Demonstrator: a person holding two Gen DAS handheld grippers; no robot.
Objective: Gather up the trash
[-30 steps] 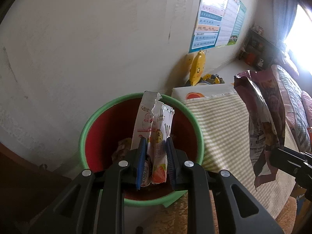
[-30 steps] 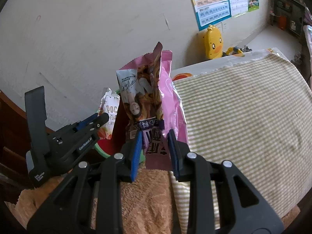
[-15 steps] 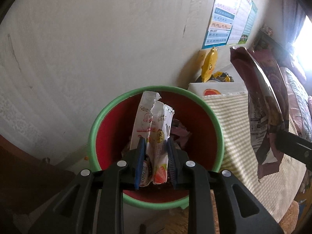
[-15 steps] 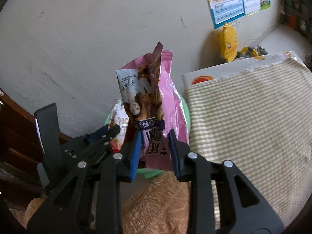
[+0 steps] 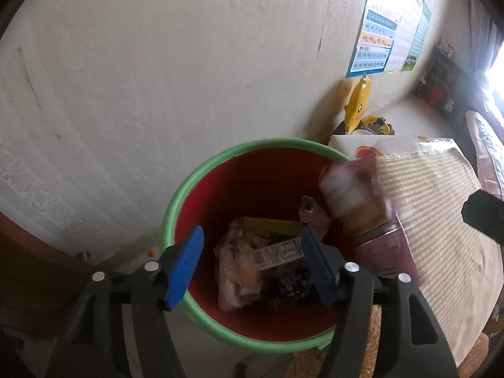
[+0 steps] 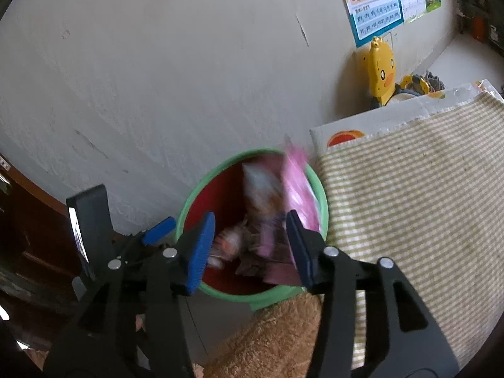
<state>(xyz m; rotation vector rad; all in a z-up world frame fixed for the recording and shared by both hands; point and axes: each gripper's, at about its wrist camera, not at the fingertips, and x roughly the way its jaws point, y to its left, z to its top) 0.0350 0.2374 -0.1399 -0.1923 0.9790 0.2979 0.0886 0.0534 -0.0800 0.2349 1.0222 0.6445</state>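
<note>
The pink bag (image 6: 294,189) is in the air, blurred, at the right inner side of the bin (image 6: 189,201); its top pokes above the green rim, its lower end is down among the wrappers; in the left view the same bag (image 5: 362,208) shows smeared against the bin's right wall, overlapping the rim (image 5: 176,201) on the cloth side; I cannot tell whether it touches anything. Under it, on the red floor of the bin, lies a heap of wrappers (image 5: 249,261); a pale crumpled one, a white label strip with a barcode, something dark beside it; the strawberry packet cannot be picked out for certain in that heap.

Left gripper (image 5: 252,261) hangs over the bin mouth, blue pads spread wide, nothing between them; right gripper (image 6: 252,245) likewise gapes wide above the near rim, and the blurred bag shows through the gap, though neither pad can be seen pressing it; the left tool's black body (image 6: 91,230) sits just to the right one's left.

Outward now: striped cloth (image 6: 409,204) just right of the bin; brown towel (image 6: 271,337) below; pale wall behind with a chart (image 6: 375,6); yellow duck (image 6: 382,69) standing under it.
</note>
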